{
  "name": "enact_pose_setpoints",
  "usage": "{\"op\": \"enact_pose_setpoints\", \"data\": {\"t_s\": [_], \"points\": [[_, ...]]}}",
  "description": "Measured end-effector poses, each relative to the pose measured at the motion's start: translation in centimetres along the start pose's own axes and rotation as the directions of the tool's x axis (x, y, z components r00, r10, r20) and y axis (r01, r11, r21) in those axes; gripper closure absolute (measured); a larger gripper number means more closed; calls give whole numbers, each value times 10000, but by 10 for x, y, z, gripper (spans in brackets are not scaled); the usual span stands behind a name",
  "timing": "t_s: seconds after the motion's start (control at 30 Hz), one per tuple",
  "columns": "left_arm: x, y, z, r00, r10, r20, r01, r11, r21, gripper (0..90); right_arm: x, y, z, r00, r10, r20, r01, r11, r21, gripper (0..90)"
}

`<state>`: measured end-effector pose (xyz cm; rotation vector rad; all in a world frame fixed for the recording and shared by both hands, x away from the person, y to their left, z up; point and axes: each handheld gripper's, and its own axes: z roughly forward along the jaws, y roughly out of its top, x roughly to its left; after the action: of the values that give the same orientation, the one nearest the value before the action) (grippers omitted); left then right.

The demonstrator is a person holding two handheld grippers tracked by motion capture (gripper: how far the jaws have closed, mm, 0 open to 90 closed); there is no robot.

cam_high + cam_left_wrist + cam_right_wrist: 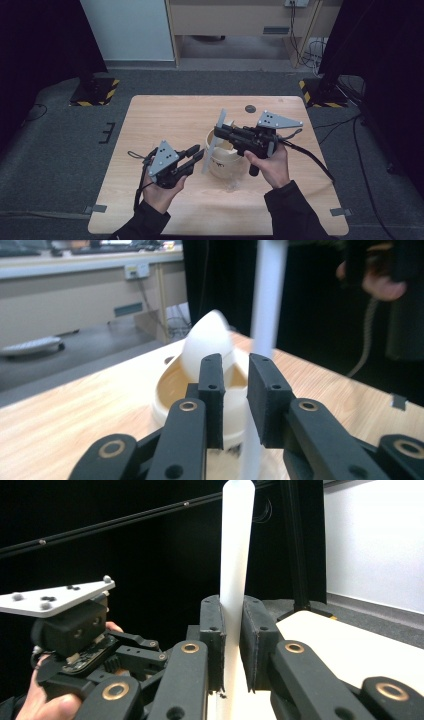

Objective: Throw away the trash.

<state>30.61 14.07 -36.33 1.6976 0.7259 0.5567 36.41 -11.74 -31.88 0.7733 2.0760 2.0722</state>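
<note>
A long white flat strip [221, 117] stands tilted over a cream bowl [225, 167] at the middle of the wooden table [165, 120]. My right gripper [218, 132] is shut on the strip's upper half; in the right gripper view the strip [237, 540] rises between the two pads [212, 630]. My left gripper [199, 152] meets the strip's lower end from the left. In the left gripper view the blurred strip [267, 300] runs down between its nearly closed jaws [235, 370]. Behind them is the bowl [170, 385] with a white curved piece [207, 340] in it.
A small dark round spot [250, 108] lies on the table behind the bowl, and a small clear scrap [232, 186] lies in front of it. Yellow-and-black stand bases [95, 92] [322, 95] flank the table's far corners. Cables trail from both grippers.
</note>
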Motion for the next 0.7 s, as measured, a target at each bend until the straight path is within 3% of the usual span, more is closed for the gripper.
{"op": "enact_pose_setpoints", "data": {"t_s": [0.1,0.2,0.3,0.4,0.47,0.5,0.53,0.6,0.7], "points": [[11,-9,-8,9995,-173,-282,183,9992,352,734,0,0,0,10000,-8,12,9,10000,-15,812],[26,-27,-17,9971,-348,-679,416,9940,1013,702,0,1,0,10000,-59,21,59,10000,-70,811],[40,-48,-23,9925,-576,-1076,754,9827,1691,669,1,3,0,9999,-97,37,97,9998,-185,811],[54,-74,-28,9847,-900,-1493,1251,9612,2458,589,1,6,1,9998,-161,98,164,9994,-315,810],[61,-90,-29,9799,-1117,-1652,1579,9406,3004,544,1,9,3,9996,-208,181,216,9988,-429,810],[62,-93,-29,9795,-1110,-1683,1601,9358,3141,516,1,10,4,9995,-210,222,222,9982,-549,810],[65,-100,-28,9793,-1021,-1747,1590,9222,3524,494,0,11,4,9996,-184,231,197,9981,-591,810],[68,-108,-25,9780,-1008,-1825,1659,9066,3881,453,-1,12,5,9988,-216,434,249,9967,-779,810],[72,-116,-19,9797,-786,-1846,1500,8980,4137,361,-4,15,4,9975,-249,659,314,9945,-999,810]]}}
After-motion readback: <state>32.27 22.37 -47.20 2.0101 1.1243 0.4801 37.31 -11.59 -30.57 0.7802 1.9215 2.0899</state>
